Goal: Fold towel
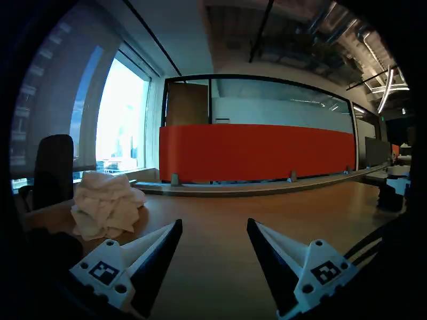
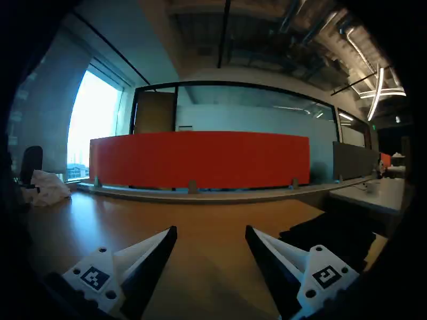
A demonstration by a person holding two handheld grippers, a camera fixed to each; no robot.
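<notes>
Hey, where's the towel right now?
In the left gripper view, the crumpled white towel sits far left on the wooden table, beside the black chair.

Open office: desks with orange dividers.

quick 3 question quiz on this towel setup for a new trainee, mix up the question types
1. True or false: the white towel lies neatly folded on the desk.
2. The left gripper is: A) shut on the towel, B) open and empty, C) shut and empty.
3. Fill in: the gripper nearer the towel is the ___ one.

Key: 1 false, it is a crumpled heap; 2 B; 3 left.
</notes>
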